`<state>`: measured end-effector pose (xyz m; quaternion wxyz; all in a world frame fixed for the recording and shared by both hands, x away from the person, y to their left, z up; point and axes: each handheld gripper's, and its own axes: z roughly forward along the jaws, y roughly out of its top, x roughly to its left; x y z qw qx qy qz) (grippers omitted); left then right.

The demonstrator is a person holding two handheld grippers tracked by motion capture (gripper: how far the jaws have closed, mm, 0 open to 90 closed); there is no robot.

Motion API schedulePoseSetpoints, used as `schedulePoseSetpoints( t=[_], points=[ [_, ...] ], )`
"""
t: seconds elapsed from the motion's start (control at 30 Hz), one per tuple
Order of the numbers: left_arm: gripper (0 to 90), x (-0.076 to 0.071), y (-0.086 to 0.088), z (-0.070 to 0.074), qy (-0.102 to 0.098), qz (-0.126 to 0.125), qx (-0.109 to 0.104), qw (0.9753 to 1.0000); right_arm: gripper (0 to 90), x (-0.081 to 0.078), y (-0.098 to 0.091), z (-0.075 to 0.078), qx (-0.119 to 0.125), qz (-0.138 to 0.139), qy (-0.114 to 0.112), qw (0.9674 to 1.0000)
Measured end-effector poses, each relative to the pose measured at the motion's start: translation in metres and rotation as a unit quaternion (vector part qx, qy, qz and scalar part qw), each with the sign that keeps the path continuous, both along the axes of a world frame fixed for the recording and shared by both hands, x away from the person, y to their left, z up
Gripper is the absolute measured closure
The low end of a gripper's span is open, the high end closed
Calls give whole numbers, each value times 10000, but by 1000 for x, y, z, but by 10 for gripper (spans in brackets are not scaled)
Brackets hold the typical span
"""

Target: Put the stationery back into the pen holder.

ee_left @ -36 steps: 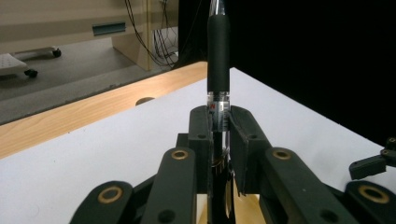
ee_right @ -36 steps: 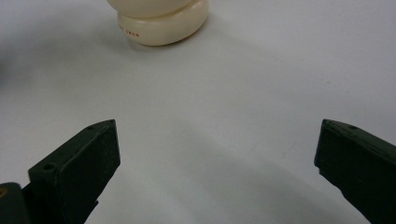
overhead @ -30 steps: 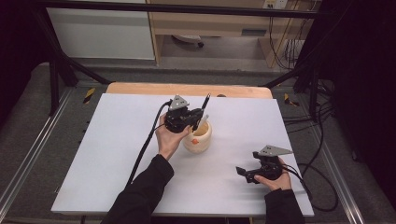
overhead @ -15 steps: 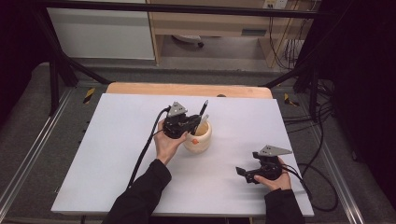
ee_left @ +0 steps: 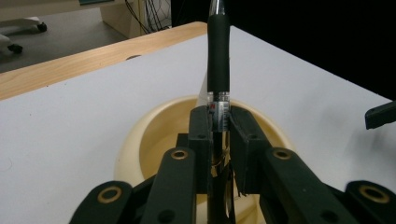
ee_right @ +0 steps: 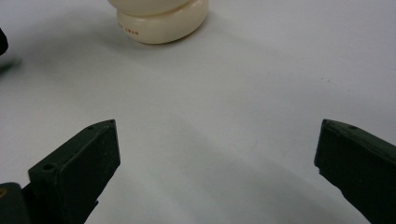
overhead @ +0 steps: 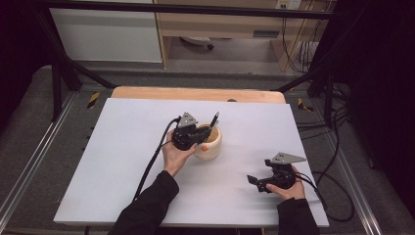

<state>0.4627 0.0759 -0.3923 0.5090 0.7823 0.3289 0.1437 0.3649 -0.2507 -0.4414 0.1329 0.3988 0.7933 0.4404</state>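
The left gripper (overhead: 199, 133) is pinching a black pen (ee_left: 218, 60) upright over the cream cup (overhead: 211, 145) near the middle of the white table (overhead: 117, 161), so the pen is gripped and over the mouth but, I'd say, not yet released inside. At the cup's four o'clock, the right gripper (overhead: 258, 181) is resting idle, jaws wide and empty. Nothing is blocking the cup.

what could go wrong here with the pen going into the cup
1. The left gripper clamps the pen low on its barrel, so the pen might pivot or slip between the jaws.
2. The pen stands near the rim of the cream cup, so pressing down could catch the rim and tip the cup.
3. The right gripper rests open, apart from the cup, so nothing steadies it.
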Motion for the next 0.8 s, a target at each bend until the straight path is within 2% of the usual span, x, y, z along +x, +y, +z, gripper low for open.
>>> schedulePoseSetpoints(
  t=[0.07,0.17,0.43,0.57,0.8],
  points=[
    [787,0,0,-1,78,-57,18,10000,10,0,0,0,-3,-3,1,10000],
    [781,0,1,0,86,-51,87,9999,10,0,0,0,9,-3,18,10000],
    [632,-6,8,12,-74,43,177,9998,9,0,0,0,7,-11,15,10000],
    [521,-11,13,19,-145,119,341,9992,9,0,0,0,6,-13,12,10000],
    [386,-16,26,27,-7,130,574,9983,10,-1,0,0,10,-18,5,10000]
  ],
)
